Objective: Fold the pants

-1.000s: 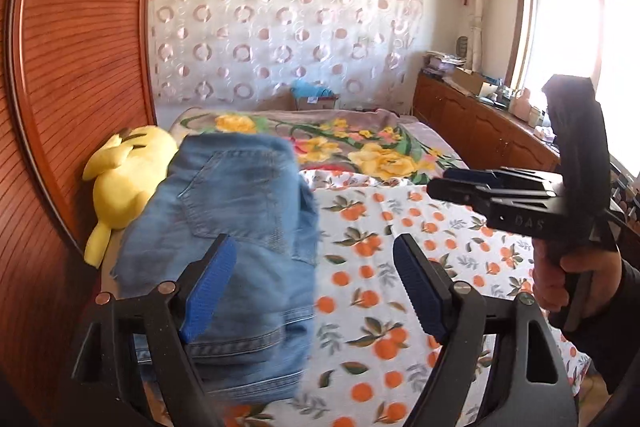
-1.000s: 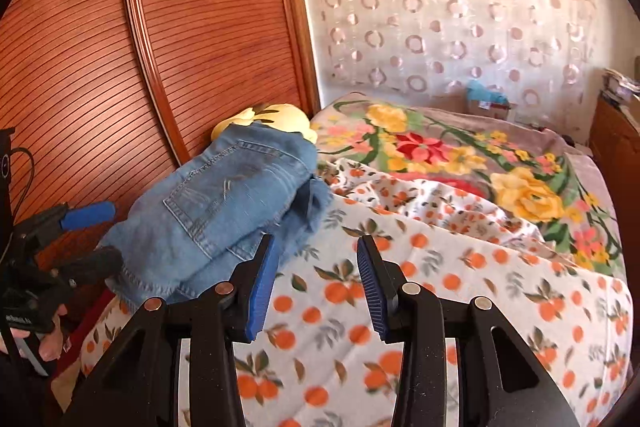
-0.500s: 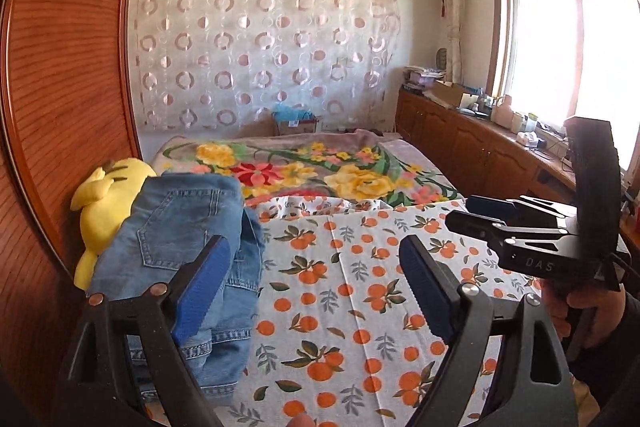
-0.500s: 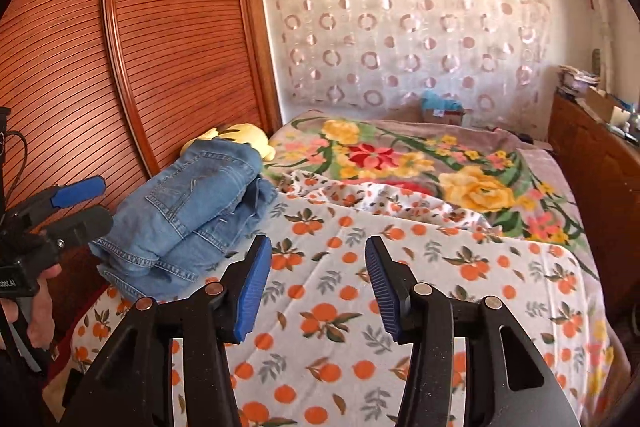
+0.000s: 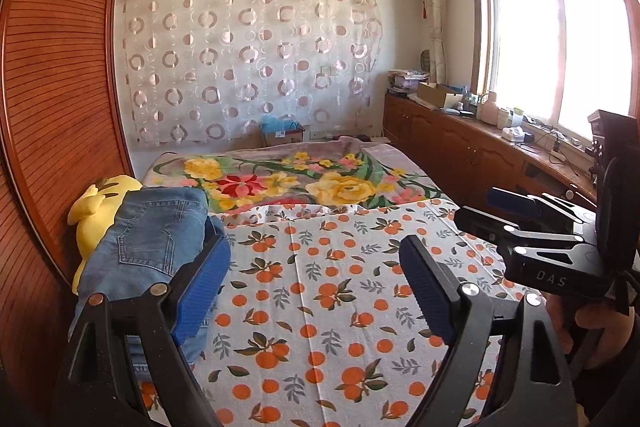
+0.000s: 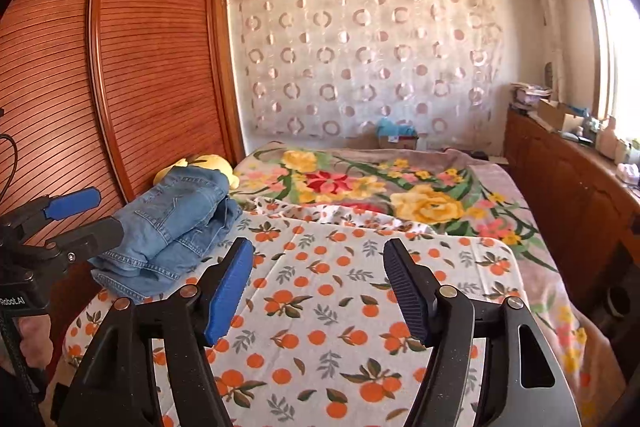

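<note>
The folded blue denim pants (image 6: 176, 227) lie at the left edge of the orange-print white sheet (image 6: 320, 307), touching a yellow plush toy (image 5: 100, 223); the left gripper (image 5: 316, 291) stands wide and empty; the right gripper (image 6: 318, 291), jaws just opening, holds nothing.

Raised letters reading "DAS" stand on the black body of my right gripper (image 5: 516, 215), seen side-on from the left wrist camera. From the right wrist camera, a white label on the black body of my left gripper (image 6: 80, 219) reads "Robot.AI", its start cut off by the edge of the frame. A small printed label on the cardboard box (image 5: 282, 135) at the far end of the bed is too small to read.
</note>
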{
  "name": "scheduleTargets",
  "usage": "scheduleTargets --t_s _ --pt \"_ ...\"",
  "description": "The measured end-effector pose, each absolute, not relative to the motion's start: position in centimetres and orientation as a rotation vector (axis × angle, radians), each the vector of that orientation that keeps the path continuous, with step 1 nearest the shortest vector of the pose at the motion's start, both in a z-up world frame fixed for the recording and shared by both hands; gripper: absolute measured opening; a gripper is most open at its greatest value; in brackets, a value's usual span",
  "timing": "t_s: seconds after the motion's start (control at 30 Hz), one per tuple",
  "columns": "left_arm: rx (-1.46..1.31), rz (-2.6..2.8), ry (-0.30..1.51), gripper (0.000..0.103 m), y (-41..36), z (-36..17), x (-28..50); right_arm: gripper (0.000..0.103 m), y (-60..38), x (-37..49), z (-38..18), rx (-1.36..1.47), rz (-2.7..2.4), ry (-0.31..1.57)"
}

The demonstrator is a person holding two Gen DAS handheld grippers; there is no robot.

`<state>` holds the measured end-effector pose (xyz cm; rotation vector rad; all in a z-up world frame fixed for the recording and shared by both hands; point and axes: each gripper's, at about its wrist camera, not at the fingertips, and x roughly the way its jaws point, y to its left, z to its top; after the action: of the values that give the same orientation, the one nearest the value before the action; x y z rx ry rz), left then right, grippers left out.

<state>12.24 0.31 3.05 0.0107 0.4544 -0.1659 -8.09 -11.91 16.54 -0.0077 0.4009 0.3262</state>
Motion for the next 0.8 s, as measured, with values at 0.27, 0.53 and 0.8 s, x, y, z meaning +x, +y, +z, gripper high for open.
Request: scheduleTargets --t_s 0.27,0.53,0.8 --pt "0.027 -0.167 0.426 0.087 -0.9 4.1 9.7 0.070 -12.2 -12.8 17.1 0.009 0.275 0.359" --pt "0.012 -0.127 0.392 0.087 -0.6 4.5 6.5 0.070 -12.1 -16.7 17.6 0.025 0.262 0.319" --pt "0.013 -0.093 0.415 0.087 -0.1 3.2 5.4 0.070 -11.6 -18.8 16.0 0.022 0.243 0.310"
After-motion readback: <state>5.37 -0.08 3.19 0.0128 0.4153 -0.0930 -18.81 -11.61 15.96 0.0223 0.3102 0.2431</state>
